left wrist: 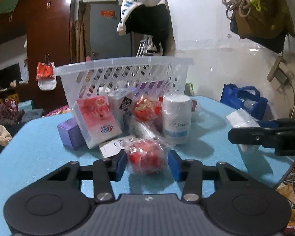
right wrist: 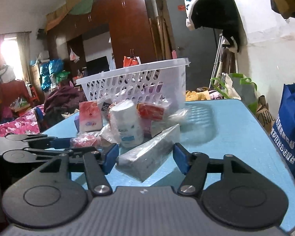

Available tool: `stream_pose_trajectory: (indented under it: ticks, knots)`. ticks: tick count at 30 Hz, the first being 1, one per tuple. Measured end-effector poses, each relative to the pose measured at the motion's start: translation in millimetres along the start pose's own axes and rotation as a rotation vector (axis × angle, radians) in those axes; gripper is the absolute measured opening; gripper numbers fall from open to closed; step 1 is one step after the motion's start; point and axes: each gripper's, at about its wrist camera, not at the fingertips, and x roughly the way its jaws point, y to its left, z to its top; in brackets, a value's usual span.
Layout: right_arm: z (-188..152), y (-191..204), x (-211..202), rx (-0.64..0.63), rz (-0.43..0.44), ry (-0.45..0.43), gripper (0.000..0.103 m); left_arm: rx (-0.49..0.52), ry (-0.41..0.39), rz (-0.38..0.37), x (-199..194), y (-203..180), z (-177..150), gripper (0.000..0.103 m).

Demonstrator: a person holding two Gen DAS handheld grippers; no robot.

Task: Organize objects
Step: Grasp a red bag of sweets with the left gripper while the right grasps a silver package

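**Both grippers down on the pile, basket tipped behind it**

A soft, matte blue foam table top [left wrist: 39, 153] is seen in both wrist views, with rounded corners. At 12 o'clock in the left view a translucent white plastic basket [left wrist: 123, 72] with lattice-cut walls is tilted so its open mouth faces forward, and a heap of small goods is spilled at its front.

The left gripper [left wrist: 147, 163] is set narrow around a red, roundish item in crinkly clear wrap [left wrist: 145, 155]. The blue pads [left wrist: 121, 164] sit right at its sides; the left pad looks to be touching the wrap, but a firm squeeze can't be confirmed. Just past it, toward 12, a white cylindrical bottle with a pale blue label [left wrist: 177, 118] is stood upright. At 11 o'clock a glossy pink-and-white rectangular box [left wrist: 97, 118] is leaned against a matte purple carton [left wrist: 70, 135]. A second red-and-yellow wrapped ball [left wrist: 146, 108] is lodged between the boxes and the bottle.

The right gripper [right wrist: 145, 158] is closed partway around a long grey-white block in shiny plastic film [right wrist: 147, 157], laid diagonally on the foam. The left pad [right wrist: 111, 157] is right against the block's near end; a small gap seems to be left at the right pad.

A blue woven shopping bag [right wrist: 289, 133] is stood off the table at 3 o'clock.
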Motion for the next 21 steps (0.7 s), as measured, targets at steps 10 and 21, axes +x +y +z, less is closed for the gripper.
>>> stream_pose_trajectory:
  ticks: [10, 21]
  knots:
    - [-6.8, 4.4, 2.7, -0.025, 0.02, -0.015, 0.062, -0.023, -0.056, 0.029, -20.0, 20.9, -3.7, 0.048]
    - [15.3, 16.8, -2.5, -0.109, 0.052, -0.095, 0.06, -0.022, -0.2, 0.018, -43.1, 49.3, 49.8, 0.048]
